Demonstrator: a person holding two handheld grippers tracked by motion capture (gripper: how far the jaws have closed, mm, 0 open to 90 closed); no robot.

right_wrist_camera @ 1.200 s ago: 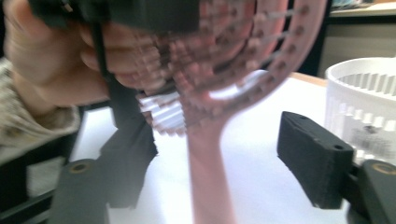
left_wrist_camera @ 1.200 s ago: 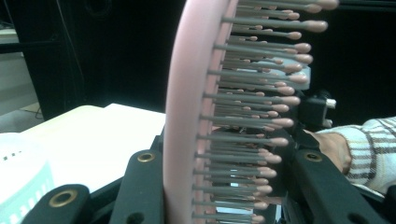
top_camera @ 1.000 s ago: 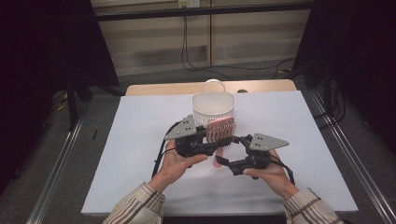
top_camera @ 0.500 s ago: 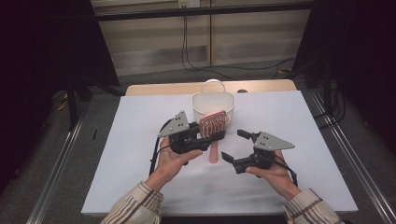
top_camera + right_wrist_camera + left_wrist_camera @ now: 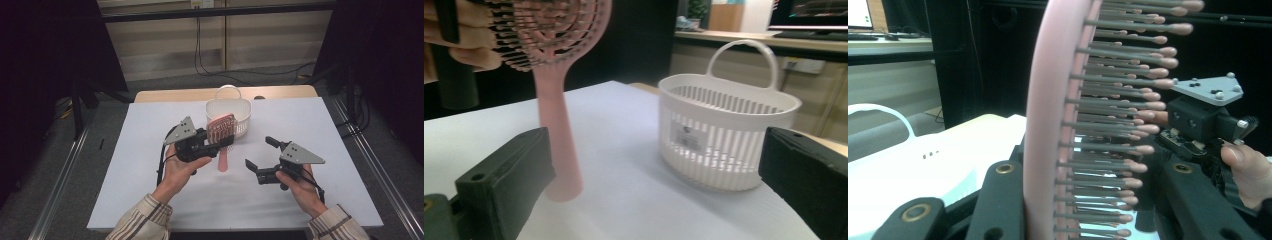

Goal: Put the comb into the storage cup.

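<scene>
We saw a white plastic basket (image 5: pixel 240 117) standing on the white table (image 5: pixel 150 210), oval, with slatted walls, a small label on its side and an arched carry handle; whatever lay inside it we could not make out. Just in front of it the pink hairbrush (image 5: pixel 221 132) hung above the table surface: a smooth, curved paddle head set with rows of thin grey bristles, each ending in a rounded pink tip, and a plain tapering handle pointing down toward us. The left gripper (image 5: pixel 212 142) was clamped on the brush head, its black jaws pressed against the back and the bristle side, as the left gripper view (image 5: pixel 1048 150) showed close up. The right gripper (image 5: pixel 260 154) was held well apart from the brush, to its right over the table; its jaws had just been opening and stood wide with nothing between them. In the right gripper view the brush handle (image 5: pixel 559 145) and the basket (image 5: pixel 724 135) appeared between those matte black jaws.
</scene>
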